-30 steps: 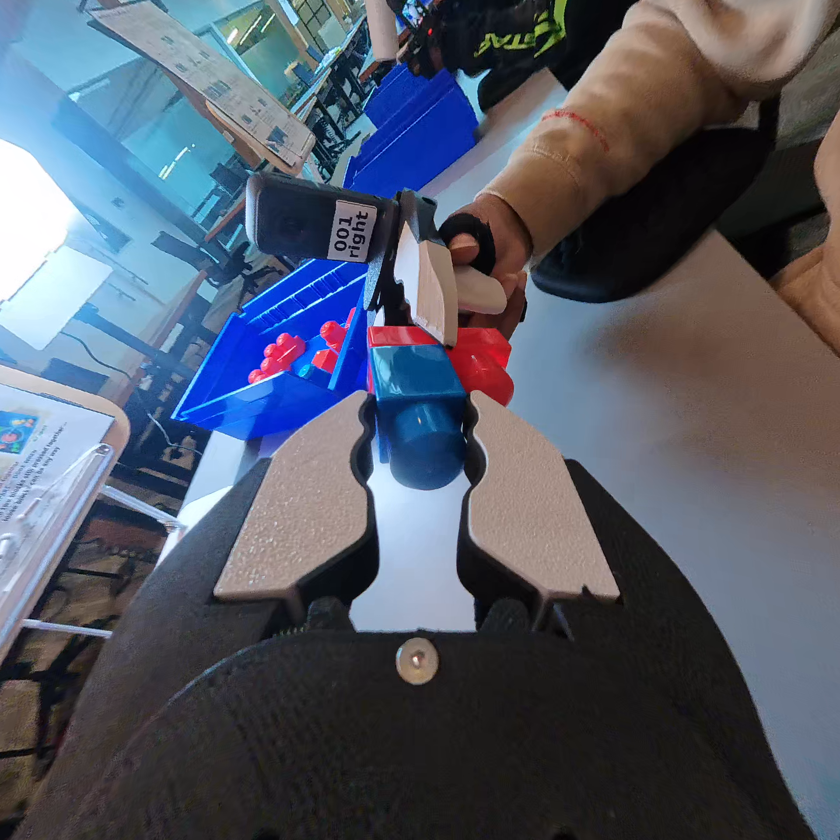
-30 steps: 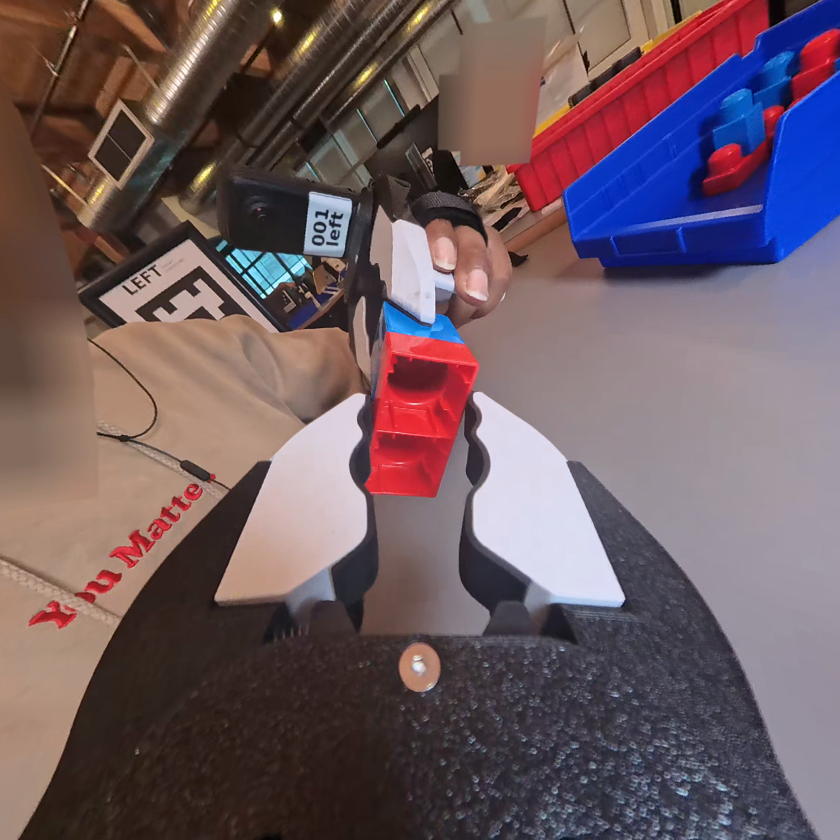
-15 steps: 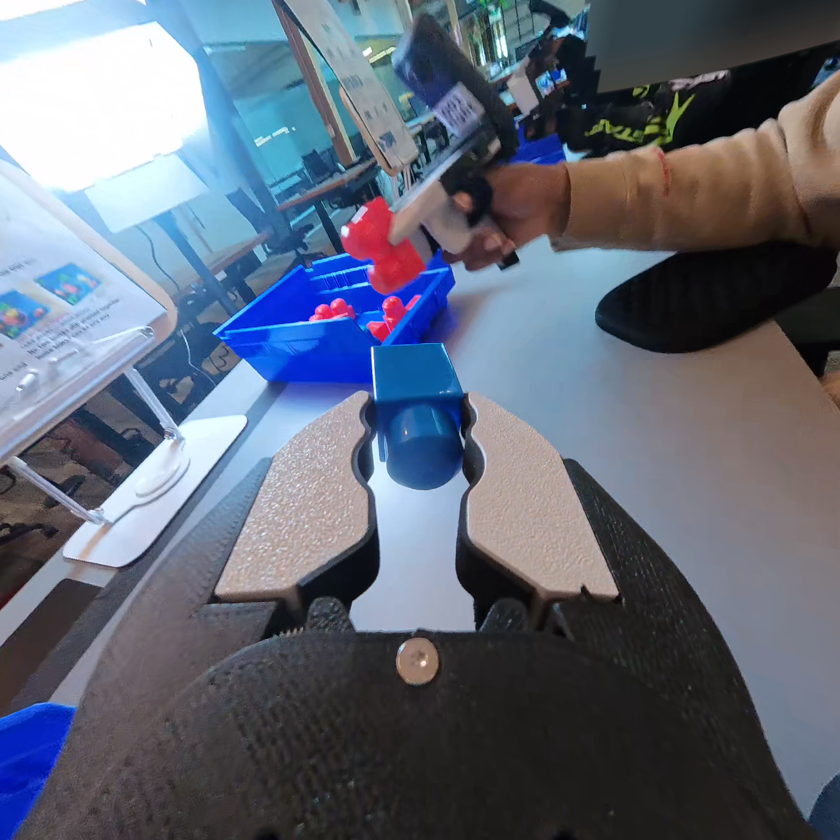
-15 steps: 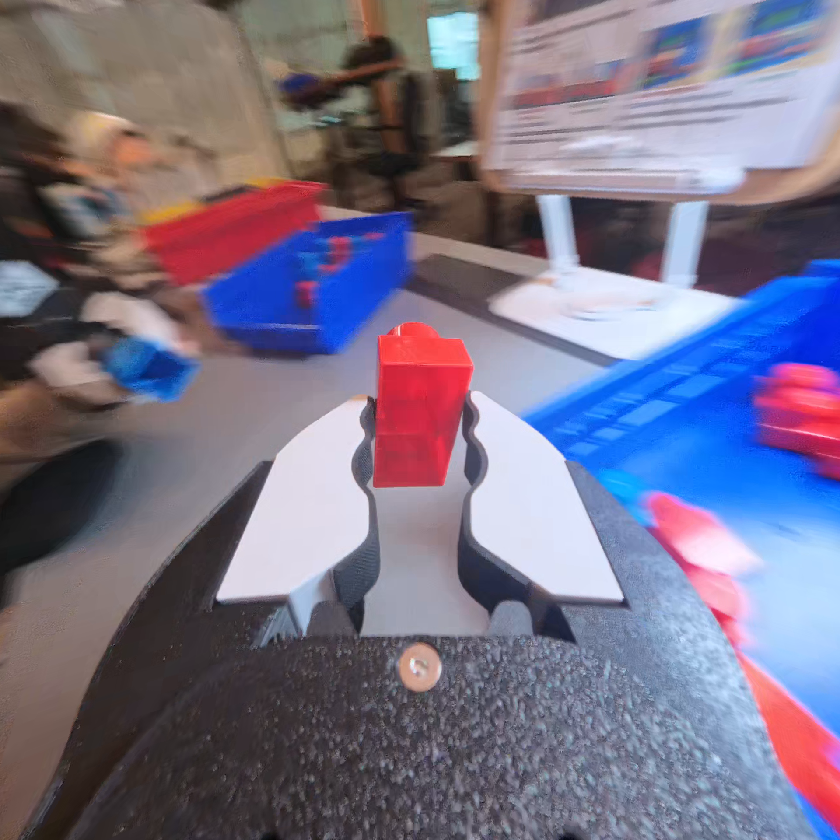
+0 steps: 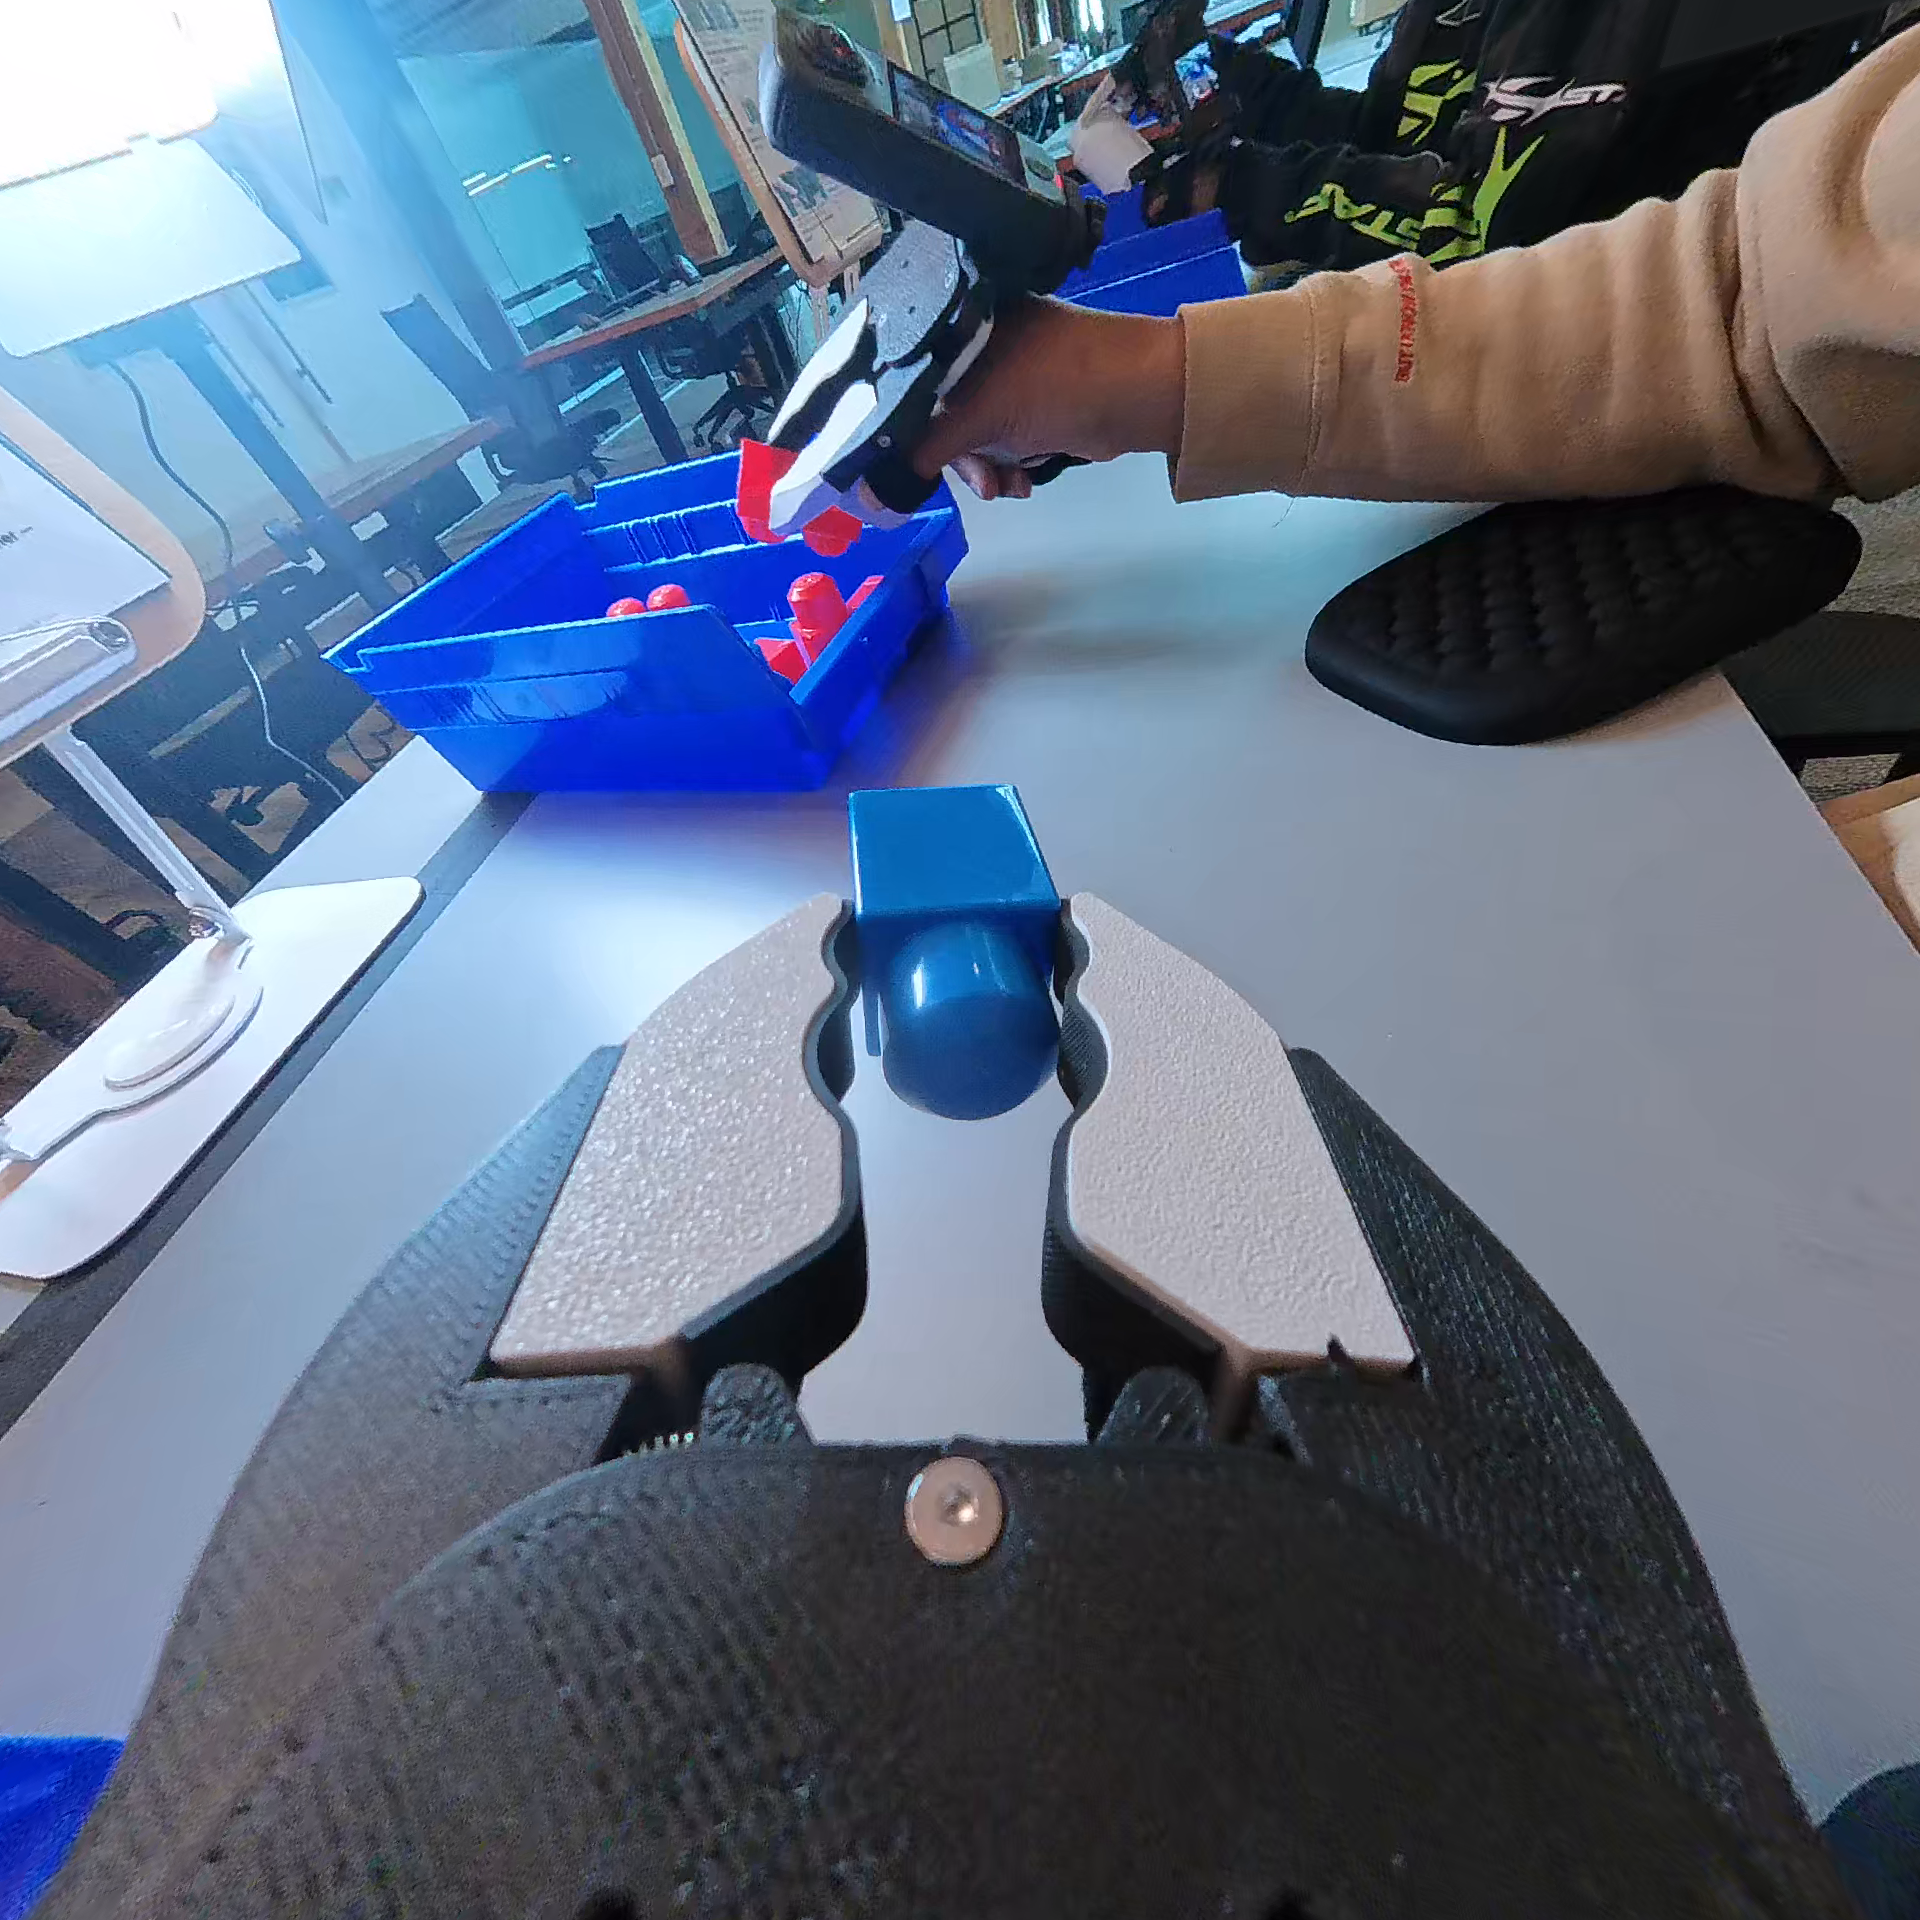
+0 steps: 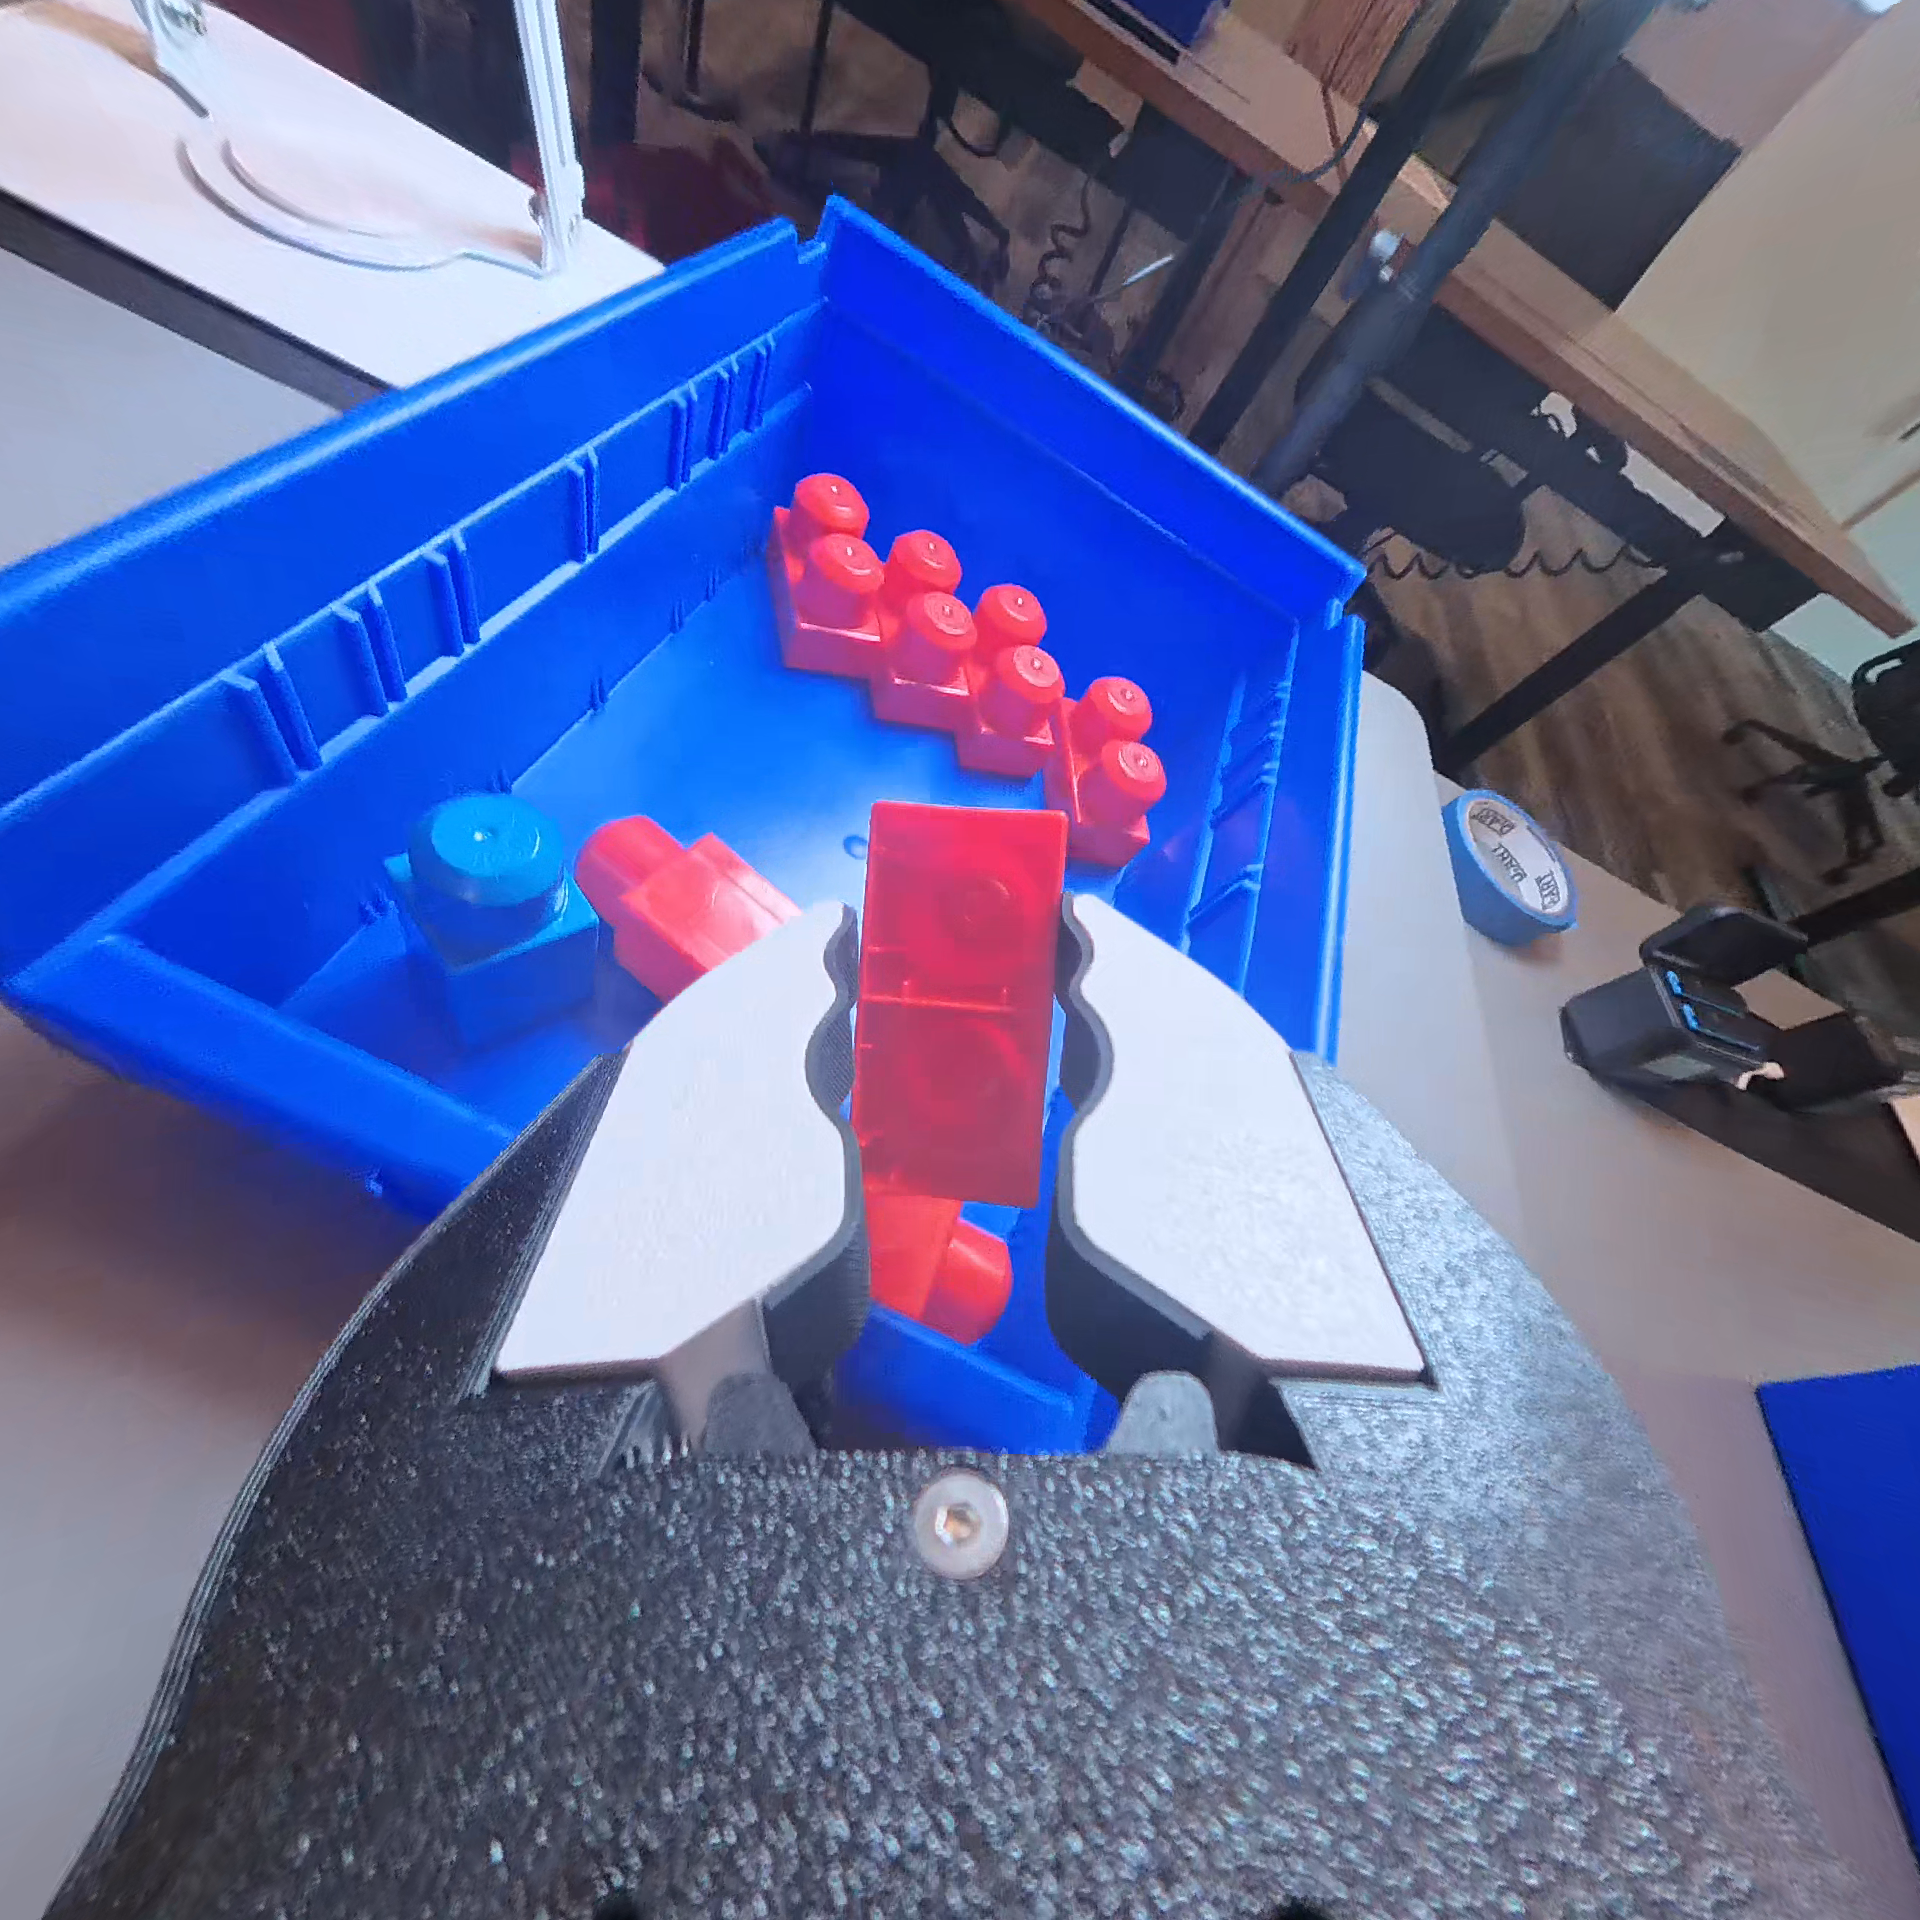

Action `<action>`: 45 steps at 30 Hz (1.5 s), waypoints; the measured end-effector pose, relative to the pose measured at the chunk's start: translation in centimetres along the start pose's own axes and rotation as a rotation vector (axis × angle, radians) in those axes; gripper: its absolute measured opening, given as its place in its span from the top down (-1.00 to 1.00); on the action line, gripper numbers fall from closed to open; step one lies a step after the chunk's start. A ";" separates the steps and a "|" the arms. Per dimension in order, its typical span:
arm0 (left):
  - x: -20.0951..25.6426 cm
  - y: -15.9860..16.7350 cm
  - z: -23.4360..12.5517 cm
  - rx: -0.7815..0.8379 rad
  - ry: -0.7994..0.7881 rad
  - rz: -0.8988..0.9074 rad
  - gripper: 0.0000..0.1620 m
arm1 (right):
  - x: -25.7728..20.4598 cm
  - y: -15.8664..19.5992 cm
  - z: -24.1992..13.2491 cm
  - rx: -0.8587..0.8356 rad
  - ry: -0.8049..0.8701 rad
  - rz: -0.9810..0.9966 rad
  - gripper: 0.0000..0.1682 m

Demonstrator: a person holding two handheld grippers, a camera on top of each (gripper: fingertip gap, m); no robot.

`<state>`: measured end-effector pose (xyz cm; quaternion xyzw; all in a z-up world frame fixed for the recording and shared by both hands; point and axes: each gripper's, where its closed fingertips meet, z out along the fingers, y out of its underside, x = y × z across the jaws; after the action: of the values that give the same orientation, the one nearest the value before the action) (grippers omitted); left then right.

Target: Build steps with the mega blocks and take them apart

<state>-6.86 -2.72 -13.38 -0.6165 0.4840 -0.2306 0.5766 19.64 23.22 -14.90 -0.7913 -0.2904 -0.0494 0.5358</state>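
A red block [image 6: 951, 1023] is hanging clamped in the right gripper [image 6: 956, 925] above the open blue bin [image 6: 312, 623], its studs pointing down toward the bin floor. Below it, a stepped red stack [image 6: 935, 634] is lying near the bin's far wall, with a loose blue block [image 6: 488, 904] and another red block [image 6: 686, 914] resting closer to the near wall. The left gripper [image 5: 954, 914] is pinching a single blue block [image 5: 951, 914] just above the grey tabletop [image 5: 1351, 987], well apart from the bin, with bare surface stretching to its right. A roll of blue tape [image 6: 1512, 868] is sitting near the tabletop's edge beyond the bin. A clear stand's white base [image 5: 197, 1049] is occupying the left edge, and desks are filling the room behind.
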 end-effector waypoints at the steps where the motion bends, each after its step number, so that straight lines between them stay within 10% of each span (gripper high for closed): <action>1: 0.0 0.0 0.1 0.000 0.001 -0.002 0.56 | 0.2 -0.6 0.2 0.006 0.004 -0.002 0.57; 17: 0.2 3.4 1.5 -0.071 0.035 -0.073 0.56 | 8.0 -6.0 14.5 -0.118 0.100 0.060 0.43; 21: -0.1 3.5 1.5 -0.062 0.024 -0.089 0.56 | 5.9 -9.6 11.6 0.055 -0.003 0.060 0.44; 26: 0.0 3.1 1.6 -0.044 0.018 -0.078 0.56 | -8.0 -14.4 0.8 0.315 -0.599 -0.034 0.46; 32: 1.0 3.0 2.1 -0.071 0.039 -0.048 0.56 | -25.0 -9.7 -14.3 0.305 -1.159 -0.526 0.42; 39: 2.3 2.1 2.1 -0.059 0.063 -0.011 0.56 | -32.4 -4.0 -15.9 0.191 -1.125 -0.864 0.59; 45: -0.8 0.2 0.5 0.076 -0.064 -0.081 0.52 | -27.2 -7.7 -14.6 0.202 -1.033 -0.727 0.59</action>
<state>-6.81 -1.73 -13.46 -0.6203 0.4310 -0.2520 0.6050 -3.39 1.30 -13.08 -0.5098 -0.7642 0.1874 0.3477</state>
